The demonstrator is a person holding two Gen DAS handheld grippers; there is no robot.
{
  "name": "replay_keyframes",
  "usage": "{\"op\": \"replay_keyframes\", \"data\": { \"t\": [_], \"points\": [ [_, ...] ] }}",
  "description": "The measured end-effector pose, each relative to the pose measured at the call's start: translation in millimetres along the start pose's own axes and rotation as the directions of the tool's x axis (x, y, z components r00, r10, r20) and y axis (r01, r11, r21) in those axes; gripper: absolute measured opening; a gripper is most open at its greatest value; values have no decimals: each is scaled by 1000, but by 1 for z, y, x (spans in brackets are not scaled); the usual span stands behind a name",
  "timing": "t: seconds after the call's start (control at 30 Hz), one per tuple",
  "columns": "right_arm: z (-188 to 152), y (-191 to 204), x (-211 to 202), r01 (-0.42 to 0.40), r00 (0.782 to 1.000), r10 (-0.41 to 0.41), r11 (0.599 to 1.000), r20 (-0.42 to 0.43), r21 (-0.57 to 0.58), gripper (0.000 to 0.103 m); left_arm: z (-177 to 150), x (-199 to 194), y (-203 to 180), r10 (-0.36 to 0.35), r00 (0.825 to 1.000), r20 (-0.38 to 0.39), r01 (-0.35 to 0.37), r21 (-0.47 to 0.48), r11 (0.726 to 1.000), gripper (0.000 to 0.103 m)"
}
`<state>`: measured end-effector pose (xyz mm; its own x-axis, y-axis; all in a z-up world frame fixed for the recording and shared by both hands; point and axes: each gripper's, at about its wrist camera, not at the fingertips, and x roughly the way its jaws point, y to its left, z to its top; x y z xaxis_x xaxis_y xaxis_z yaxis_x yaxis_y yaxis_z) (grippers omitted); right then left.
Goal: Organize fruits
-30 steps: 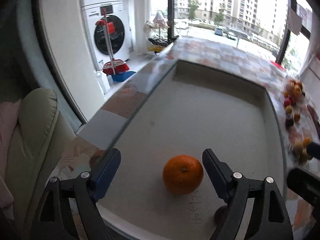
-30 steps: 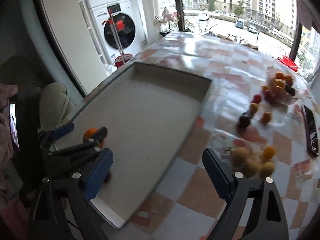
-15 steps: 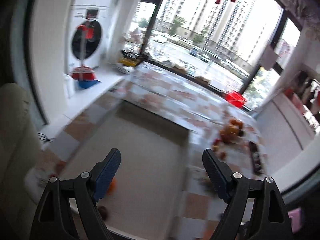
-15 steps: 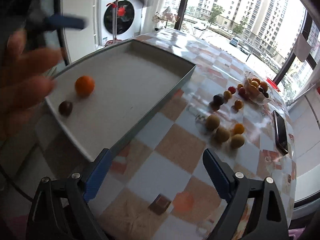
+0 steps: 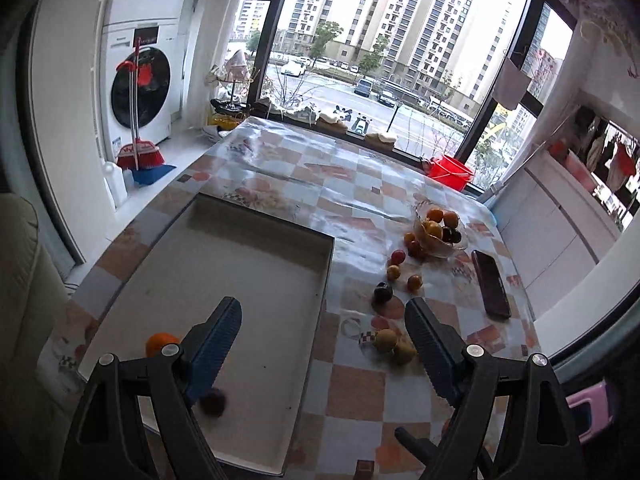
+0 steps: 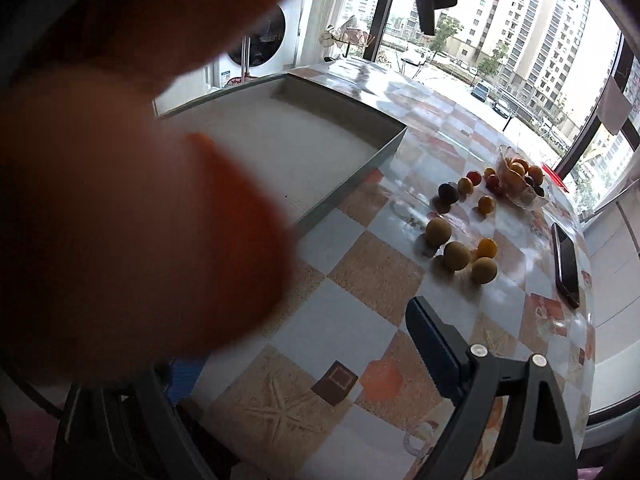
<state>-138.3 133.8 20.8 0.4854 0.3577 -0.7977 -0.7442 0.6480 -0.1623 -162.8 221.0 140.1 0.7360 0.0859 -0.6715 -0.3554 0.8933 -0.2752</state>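
A grey tray [image 5: 320, 304] lies on the checkered table. In it are an orange [image 5: 159, 342], half hidden behind my left finger, and a dark plum [image 5: 214, 402]. My left gripper [image 5: 323, 308] hangs open and empty above the tray's right rim. Loose fruits lie to the right: a dark plum [image 5: 383, 292] and yellow-brown fruits [image 5: 386, 340]. My right gripper [image 6: 316, 316] is open over bare table, its left finger mostly hidden by a blurred hand [image 6: 140, 200]. Ahead of it lie three yellow-brown fruits [image 6: 457, 255], a small orange one [image 6: 487, 247] and a dark plum [image 6: 448, 193].
A glass bowl [image 5: 440, 236] of fruit stands at the far right, with a black phone [image 5: 491, 288] beside it. The tray's wall [image 6: 340, 196] runs left of the loose fruits. A washer, a broom and a red bucket [image 5: 450, 172] stand beyond the table.
My left gripper rose away from the orange in the tray and swung right, so the whole table shows. The right gripper shifted toward the loose fruits, and a blurred hand now covers its left side.
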Motion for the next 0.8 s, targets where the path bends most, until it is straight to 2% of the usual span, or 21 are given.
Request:
{"op": "replay_keyframes", "data": {
  "t": [0.8],
  "points": [
    [-8,-8,-5,-2,1000,2,1000,5,15,94,-1,0,-8,20,1000,8,-20,31,999,85]
  ]
}}
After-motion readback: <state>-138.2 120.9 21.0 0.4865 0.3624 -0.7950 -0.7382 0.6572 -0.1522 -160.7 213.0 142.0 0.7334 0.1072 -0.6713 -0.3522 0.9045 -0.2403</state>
